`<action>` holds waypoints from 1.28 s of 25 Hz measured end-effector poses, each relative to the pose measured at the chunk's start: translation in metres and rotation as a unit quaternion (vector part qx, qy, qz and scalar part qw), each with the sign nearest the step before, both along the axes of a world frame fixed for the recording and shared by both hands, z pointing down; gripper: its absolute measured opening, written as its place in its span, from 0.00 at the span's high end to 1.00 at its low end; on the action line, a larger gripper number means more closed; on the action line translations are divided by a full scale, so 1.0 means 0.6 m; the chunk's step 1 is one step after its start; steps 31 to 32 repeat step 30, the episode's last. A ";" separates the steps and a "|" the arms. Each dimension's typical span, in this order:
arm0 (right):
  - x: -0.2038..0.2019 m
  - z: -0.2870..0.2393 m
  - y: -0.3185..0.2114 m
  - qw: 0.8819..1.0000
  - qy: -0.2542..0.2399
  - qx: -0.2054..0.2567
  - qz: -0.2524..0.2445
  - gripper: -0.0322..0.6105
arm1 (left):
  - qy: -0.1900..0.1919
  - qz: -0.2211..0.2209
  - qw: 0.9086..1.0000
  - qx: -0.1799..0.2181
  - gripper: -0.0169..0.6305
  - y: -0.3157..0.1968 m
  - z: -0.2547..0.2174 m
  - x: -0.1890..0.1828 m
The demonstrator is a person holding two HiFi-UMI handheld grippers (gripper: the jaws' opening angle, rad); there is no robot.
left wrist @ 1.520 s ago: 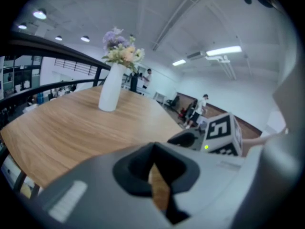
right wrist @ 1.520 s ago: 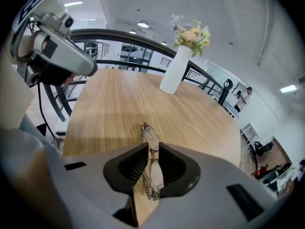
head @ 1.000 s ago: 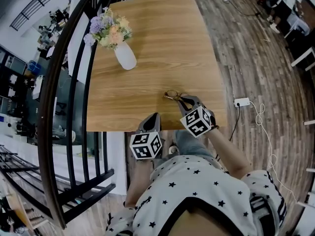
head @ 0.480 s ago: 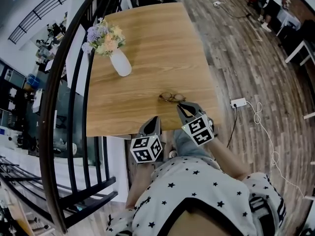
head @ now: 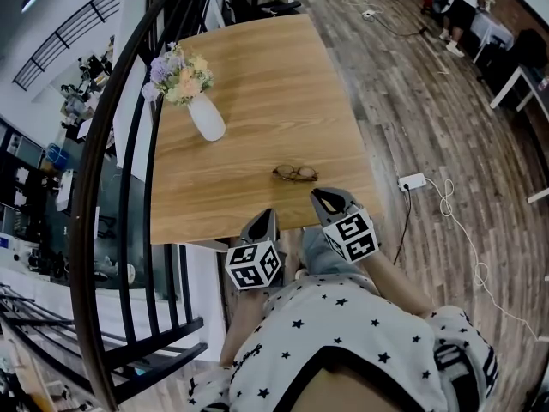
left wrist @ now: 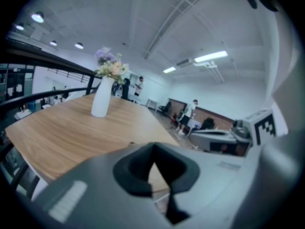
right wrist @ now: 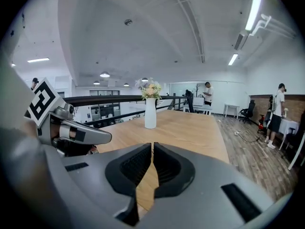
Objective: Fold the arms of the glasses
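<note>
One pair of glasses [head: 295, 173], long axis left-right, near table's [head: 257, 75] front edge; one vase [head: 207, 117] farther in; left gripper [head: 267, 216], right gripper [head: 322, 195] at that edge, closed, empty.

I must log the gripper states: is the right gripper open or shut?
Shut. The right gripper has its jaws together with nothing between them; the glasses lie on the wooden table, apart from it.

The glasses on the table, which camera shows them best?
The head view: the glasses lie in full sight on the wooden table, near its front edge. Neither gripper view shows them clearly; each one's own jaws fill the foreground.
</note>
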State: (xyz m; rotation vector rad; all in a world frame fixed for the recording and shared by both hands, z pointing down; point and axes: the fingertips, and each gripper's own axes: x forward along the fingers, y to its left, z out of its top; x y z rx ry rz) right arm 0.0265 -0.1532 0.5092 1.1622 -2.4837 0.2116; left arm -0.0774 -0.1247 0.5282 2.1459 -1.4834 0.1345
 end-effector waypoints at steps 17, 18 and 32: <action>-0.020 -0.014 0.002 0.999 -0.034 -0.013 -0.008 0.92 | 0.007 -0.006 1.000 -0.005 0.96 -0.001 0.002 -0.013; -0.020 -0.015 0.001 0.999 -0.035 -0.012 -0.009 0.92 | 0.007 -0.006 1.000 -0.005 0.96 -0.002 0.002 -0.014; -0.027 -0.016 0.002 0.999 -0.035 -0.009 -0.015 0.92 | 0.010 -0.010 1.000 -0.007 0.96 0.003 0.006 -0.019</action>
